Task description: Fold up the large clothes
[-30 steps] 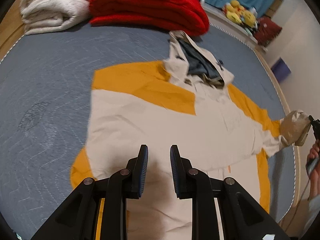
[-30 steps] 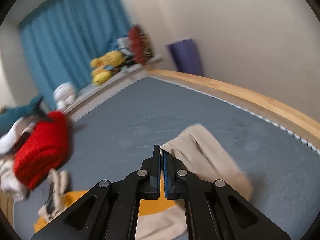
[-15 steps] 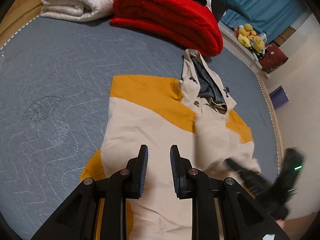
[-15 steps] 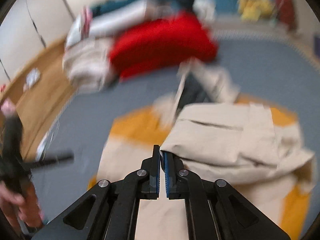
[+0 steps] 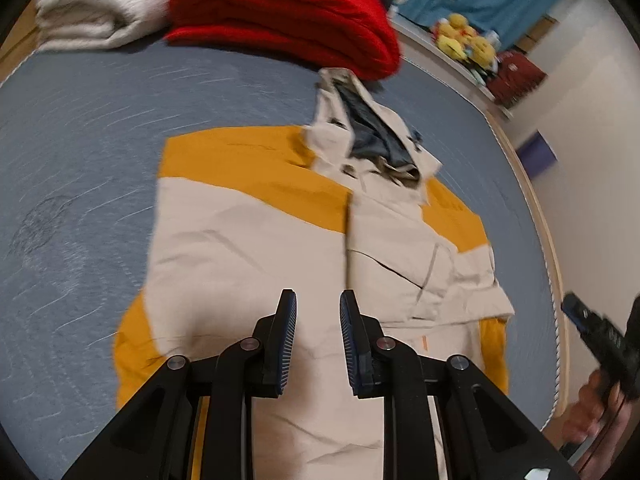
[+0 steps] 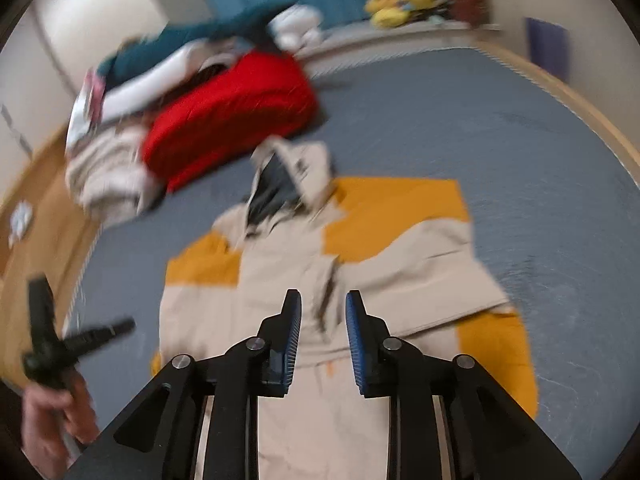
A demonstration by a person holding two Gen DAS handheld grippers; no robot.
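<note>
Near the bed's [image 5: 88,128] front edge, both claws, left [image 5: 318,312] and right [image 6: 323,312], hover open and empty over the jacket [image 5: 256,264].

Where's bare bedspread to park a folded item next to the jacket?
Free: grey bedspread left of the jacket, below the folded blankets; also right of it, toward the wooden edge. Crowded: top, where the red blanket and white blanket meet the hood.

The jacket [image 5: 256,248] hem is being cut off by the near edge and hidden behind the left gripper [image 5: 318,312]. The red blanket [image 6: 228,120] and far plush toys [image 6: 396,0] are being blurred.
</note>
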